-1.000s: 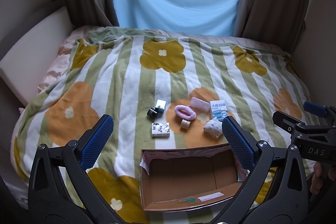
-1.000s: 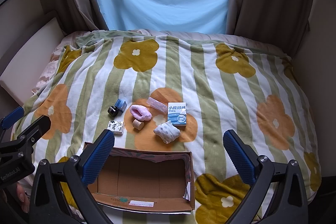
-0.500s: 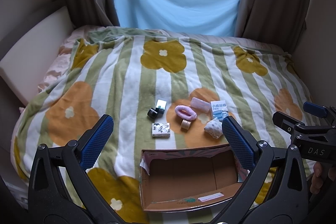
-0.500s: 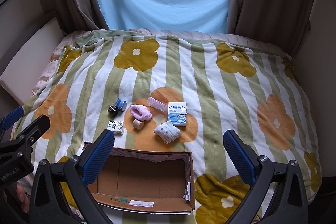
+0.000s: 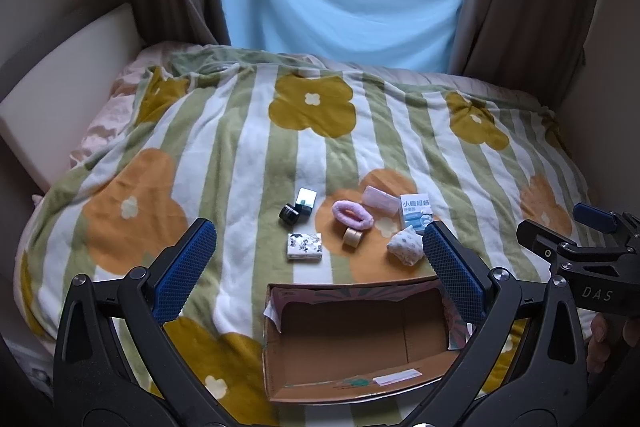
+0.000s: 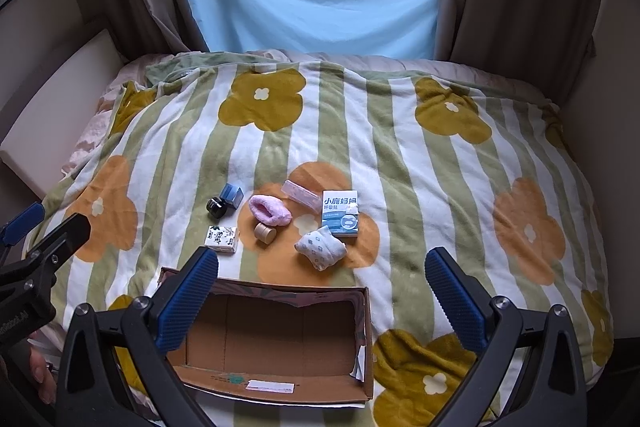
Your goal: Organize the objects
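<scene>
While my left gripper and right gripper both hover with jaws spread wide and empty, nothing is picked yet. Just below them sits the open brown cardboard box, bare inside. Beyond its far wall, on the striped flower blanket, lie a patterned white pouch, blue-white carton, fluffy pink scrunchie, tan tape roll and black jar. Next, I judge, a reach forward to the pouch.
</scene>
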Available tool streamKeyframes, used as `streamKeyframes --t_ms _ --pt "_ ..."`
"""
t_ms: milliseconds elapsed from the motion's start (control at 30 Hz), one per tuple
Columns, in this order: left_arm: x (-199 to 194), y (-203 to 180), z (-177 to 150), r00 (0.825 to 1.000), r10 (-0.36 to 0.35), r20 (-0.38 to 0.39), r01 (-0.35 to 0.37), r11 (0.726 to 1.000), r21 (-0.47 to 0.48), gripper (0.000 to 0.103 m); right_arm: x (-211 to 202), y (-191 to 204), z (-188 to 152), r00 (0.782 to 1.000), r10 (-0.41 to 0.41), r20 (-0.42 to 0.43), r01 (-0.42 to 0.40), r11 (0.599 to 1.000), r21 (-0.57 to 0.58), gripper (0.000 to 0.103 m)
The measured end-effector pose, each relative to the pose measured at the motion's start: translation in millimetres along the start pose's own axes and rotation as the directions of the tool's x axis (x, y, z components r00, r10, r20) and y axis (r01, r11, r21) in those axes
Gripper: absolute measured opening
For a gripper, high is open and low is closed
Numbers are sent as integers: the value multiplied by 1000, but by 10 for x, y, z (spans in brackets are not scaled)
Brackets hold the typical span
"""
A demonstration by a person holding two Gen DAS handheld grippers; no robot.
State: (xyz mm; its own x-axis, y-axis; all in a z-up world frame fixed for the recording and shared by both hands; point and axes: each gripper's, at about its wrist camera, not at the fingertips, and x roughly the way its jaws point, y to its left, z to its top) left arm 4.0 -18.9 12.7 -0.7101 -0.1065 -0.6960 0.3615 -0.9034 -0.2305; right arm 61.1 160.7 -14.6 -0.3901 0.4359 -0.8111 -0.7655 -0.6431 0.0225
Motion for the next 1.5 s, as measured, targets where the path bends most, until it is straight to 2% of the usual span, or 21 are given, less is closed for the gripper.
streamKeyframes --t_ms 267,300,500,733,967,1100,1267,1400,1500 --pt "19 74 -32 1000 10 0 -10 1000 -10 103 55 -35 -25 1000 4 4 -4 1000 20 102" --pt "22 76 -33 1000 23 4 -23 999 -48 103 64 -50 -17 1000 6 5 -6 1000 26 102" --pt "140 160 31 999 21 -26 -23 997 -67 103 127 -167 50 1000 -7 -4 8 997 72 103" --pt "478 316 155 995 7 -100 -15 996 -85 103 325 -351 151 998 -24 -57 30 995 98 103" --pt "1098 498 189 976 -24 -215 6 996 -84 103 761 -449 209 988 -26 -155 41 995 94 103" --pt "1573 595 174 956 -42 -291 19 997 -81 103 1111 -470 199 975 -21 -222 41 996 85 103" --pt "2167 680 77 917 -88 -389 57 994 -89 103 1608 -474 170 952 -1 -305 29 996 88 103" --pt "2624 678 -69 875 -107 -472 85 994 -67 103 2019 -456 105 924 36 -380 -1 996 90 103" --pt "2931 643 -187 834 -117 -539 106 993 -51 103 2284 -400 39 901 47 -432 -26 998 56 103"
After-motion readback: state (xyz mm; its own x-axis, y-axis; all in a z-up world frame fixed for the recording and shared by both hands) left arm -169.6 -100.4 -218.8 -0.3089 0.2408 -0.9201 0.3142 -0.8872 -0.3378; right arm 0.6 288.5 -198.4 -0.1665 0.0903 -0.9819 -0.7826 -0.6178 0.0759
